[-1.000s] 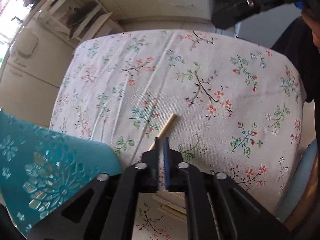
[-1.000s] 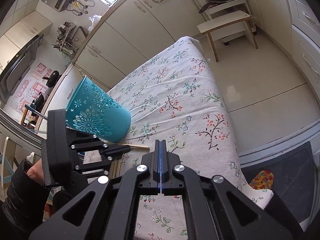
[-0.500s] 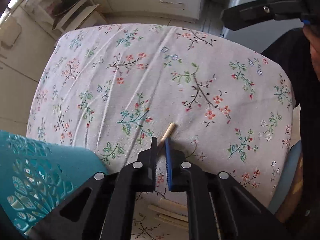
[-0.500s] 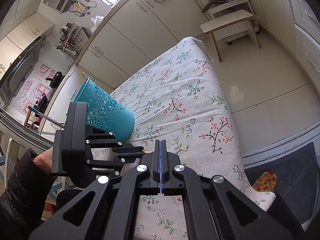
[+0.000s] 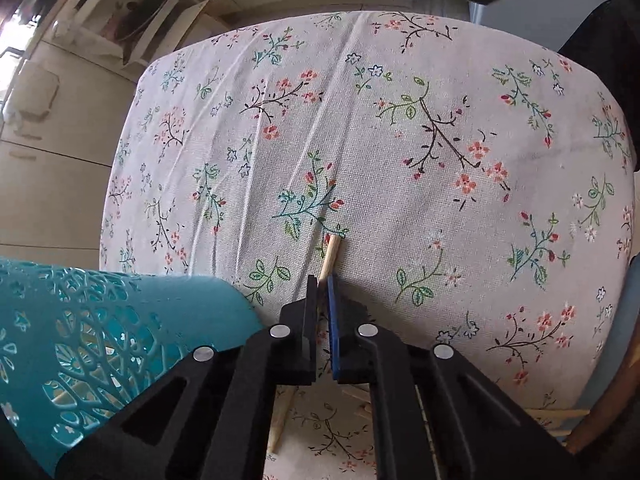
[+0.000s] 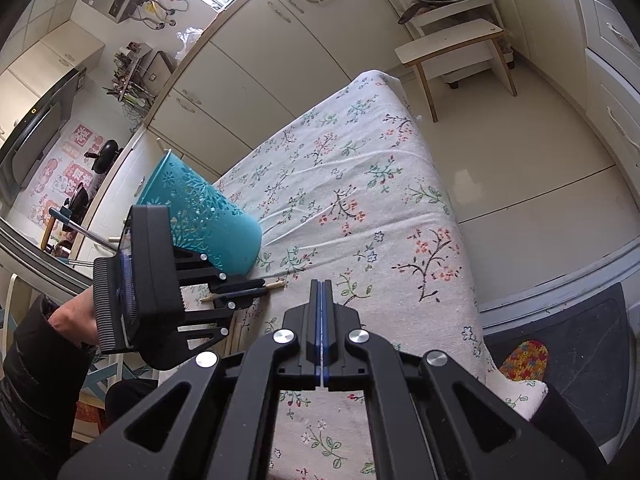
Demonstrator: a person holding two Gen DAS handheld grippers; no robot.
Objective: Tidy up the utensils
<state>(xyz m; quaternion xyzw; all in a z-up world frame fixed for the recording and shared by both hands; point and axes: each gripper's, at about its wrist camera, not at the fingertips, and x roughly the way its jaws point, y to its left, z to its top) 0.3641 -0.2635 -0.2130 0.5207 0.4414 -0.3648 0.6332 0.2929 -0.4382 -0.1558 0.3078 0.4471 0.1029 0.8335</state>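
Observation:
My left gripper (image 5: 322,280) is shut on a wooden chopstick (image 5: 330,254) and holds it just above the floral tablecloth (image 5: 400,140). The chopstick's blunt end sticks out past the fingers; its tip shows below them. From the right wrist view the left gripper (image 6: 262,285) holds the chopstick (image 6: 276,285) roughly level, beside the base of the teal perforated utensil holder (image 6: 200,216). The holder (image 5: 80,340) stands at the left. Several more chopsticks (image 5: 356,398) lie under the left gripper. My right gripper (image 6: 321,286) is shut and empty, above the cloth.
The cloth-covered table (image 6: 360,184) ends close on the right, with tiled floor beyond. A white stool (image 6: 452,52) with a pan stands past the far end. Cabinets (image 6: 248,64) run along the left. A dark mat (image 6: 580,344) lies on the floor at lower right.
The left gripper has closed on the chopstick and lifted it slightly off the cloth, staying beside the teal holder. The right gripper has stayed shut and barely moved.

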